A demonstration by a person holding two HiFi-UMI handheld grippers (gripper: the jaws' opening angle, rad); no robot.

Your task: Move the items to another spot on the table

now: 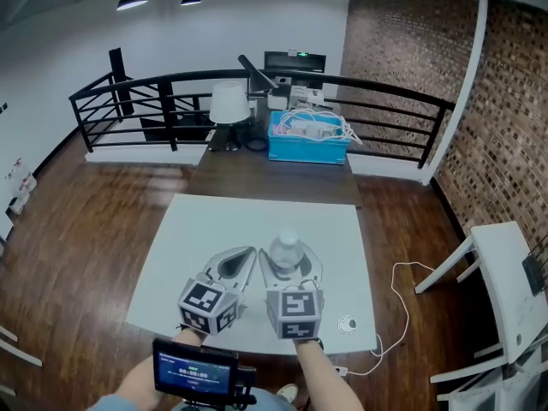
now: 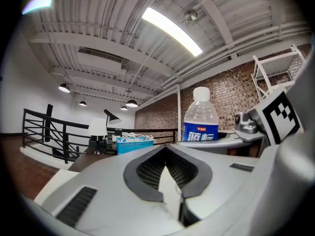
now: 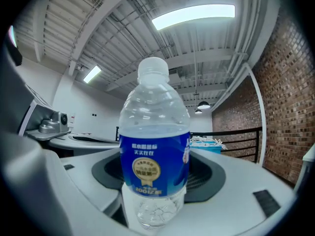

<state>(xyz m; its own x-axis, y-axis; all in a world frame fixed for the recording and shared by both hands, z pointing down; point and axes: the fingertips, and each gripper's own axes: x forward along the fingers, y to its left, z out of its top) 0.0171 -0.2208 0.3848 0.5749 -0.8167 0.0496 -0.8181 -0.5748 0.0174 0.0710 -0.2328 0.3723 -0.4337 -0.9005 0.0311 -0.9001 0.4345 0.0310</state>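
Note:
A clear water bottle with a blue label and white cap stands upright between the jaws of my right gripper, above the near half of the white table. In the right gripper view the bottle fills the middle, and the right gripper is shut on its lower body. Whether its base touches the table is hidden. My left gripper hovers just left of it, shut and empty. In the left gripper view the left gripper has its pads together, with the bottle beyond on the right.
A small white round object lies near the table's front right corner, and a white cable trails on the floor beside it. Behind stands a dark table with a blue box and a lamp, then a black railing.

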